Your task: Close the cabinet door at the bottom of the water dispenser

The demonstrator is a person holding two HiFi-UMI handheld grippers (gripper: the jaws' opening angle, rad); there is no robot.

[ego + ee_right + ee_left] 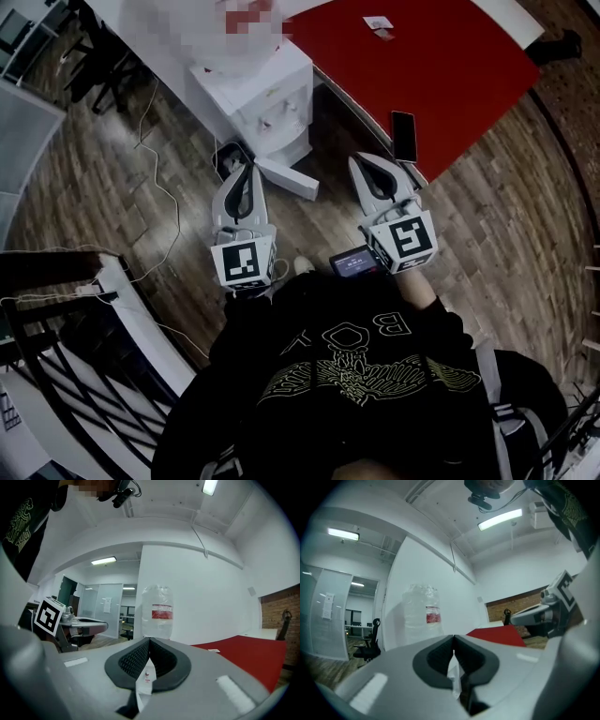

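Left gripper (pixel 453 640) and right gripper (pixel 150 641) — both pressed together, empty — face the white boxy water dispenser (pixel 269 105); its white bottom cabinet door (pixel 287 178), just beyond the left tips, seems open.

An office is shown: glass partitions (pixel 329 616) and a swivel chair (pixel 370 641) are seen left of the water dispenser (pixel 272 98), a red tabletop (pixel 422 75) right of it.

White water dispenser (pixel 267 98), bottom cabinet door (pixel 287 178) swung open
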